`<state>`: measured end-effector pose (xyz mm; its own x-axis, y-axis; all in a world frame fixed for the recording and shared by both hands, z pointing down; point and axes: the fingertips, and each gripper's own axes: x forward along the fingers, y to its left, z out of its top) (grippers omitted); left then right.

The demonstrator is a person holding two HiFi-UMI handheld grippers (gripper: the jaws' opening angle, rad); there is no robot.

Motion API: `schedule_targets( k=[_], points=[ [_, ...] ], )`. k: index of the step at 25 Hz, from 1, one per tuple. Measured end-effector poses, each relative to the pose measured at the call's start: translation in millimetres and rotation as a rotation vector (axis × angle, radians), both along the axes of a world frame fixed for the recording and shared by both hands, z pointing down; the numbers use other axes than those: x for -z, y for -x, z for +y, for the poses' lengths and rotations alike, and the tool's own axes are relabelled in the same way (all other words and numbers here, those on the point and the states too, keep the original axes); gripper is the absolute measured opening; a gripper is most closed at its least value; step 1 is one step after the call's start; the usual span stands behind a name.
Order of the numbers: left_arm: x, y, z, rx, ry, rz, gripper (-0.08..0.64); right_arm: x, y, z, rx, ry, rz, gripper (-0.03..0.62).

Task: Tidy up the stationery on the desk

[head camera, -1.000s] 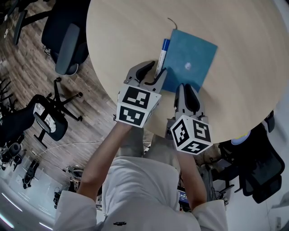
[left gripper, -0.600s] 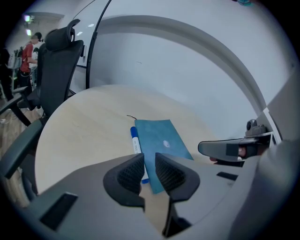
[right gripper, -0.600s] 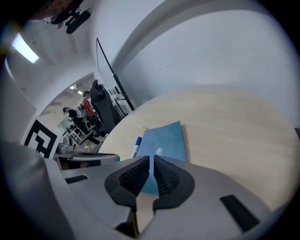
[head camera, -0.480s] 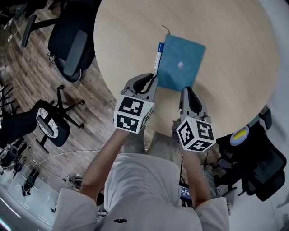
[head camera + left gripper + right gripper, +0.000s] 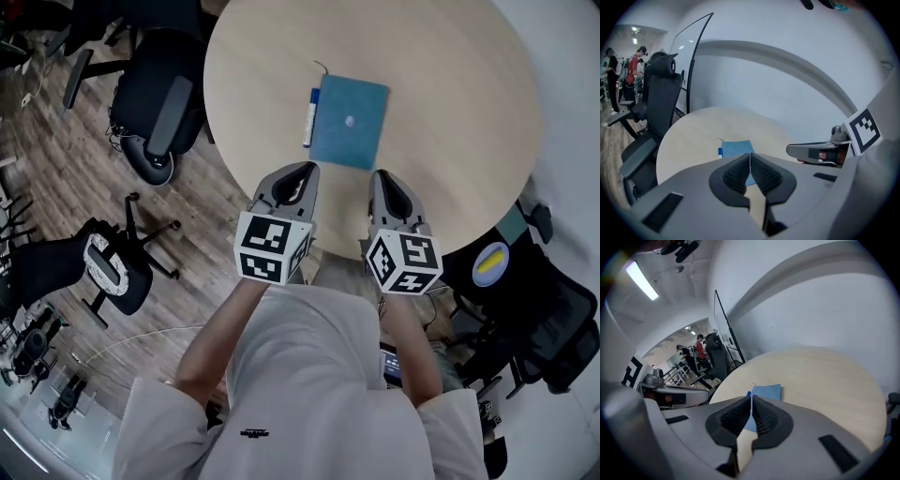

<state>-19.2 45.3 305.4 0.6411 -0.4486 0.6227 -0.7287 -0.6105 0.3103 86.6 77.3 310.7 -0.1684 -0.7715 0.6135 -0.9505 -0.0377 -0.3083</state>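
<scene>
- Left gripper point(image 5: 300, 174): held off the near rim of the round pale wooden tabletop point(image 5: 450, 84). Its fingers point(image 5: 736, 172) had just been closing and met pad to pad, with nothing between them.
- White-and-blue pen point(image 5: 309, 116): lay flat just beside the notebook's left edge; whether they touched could not be told. It was probably light, stiff and smooth, and liable to roll, so a hold across mid-barrel seemed best.
- Flat blue notebook point(image 5: 350, 122): lay flush near the tabletop's middle, well apart from both grippers. It looked thin, light and perhaps flexible. A free edge would likely need lifting before a pinch near a corner.
- Right gripper point(image 5: 382, 180): also off the near rim, its fingers point(image 5: 765, 416) having just closed onto nothing.
- Views compared: only the head view showed the whole tabletop, both marker cubes and the black office chairs point(image 5: 155, 103). Only the gripper views showed the closed fingers face on, a plain wall and distant people point(image 5: 635, 65). The right gripper view hid nearly all the pen.
</scene>
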Motion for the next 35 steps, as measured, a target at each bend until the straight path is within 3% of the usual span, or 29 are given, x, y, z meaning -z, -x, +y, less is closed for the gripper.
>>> schedule_targets(
  k=[8, 14, 23, 35],
  points=[
    [73, -11, 34, -0.06, -0.058, 0.055, 0.025, 75, -4, 28, 0.05, -0.096, 0.019, 0.04],
    [106, -27, 56, -0.098, -0.092, 0.076, 0.025, 102, -7, 57, 0.037, -0.123, 0.014, 0.034],
    [115, -38, 79, -0.123, -0.112, 0.09, 0.025, 104, -14, 75, 0.037, -0.087, -0.101, 0.034],
    [115, -43, 92, -0.163, -0.135, 0.079, 0.025, 102, 12, 93, 0.113, -0.102, -0.083, 0.034]
  ],
)
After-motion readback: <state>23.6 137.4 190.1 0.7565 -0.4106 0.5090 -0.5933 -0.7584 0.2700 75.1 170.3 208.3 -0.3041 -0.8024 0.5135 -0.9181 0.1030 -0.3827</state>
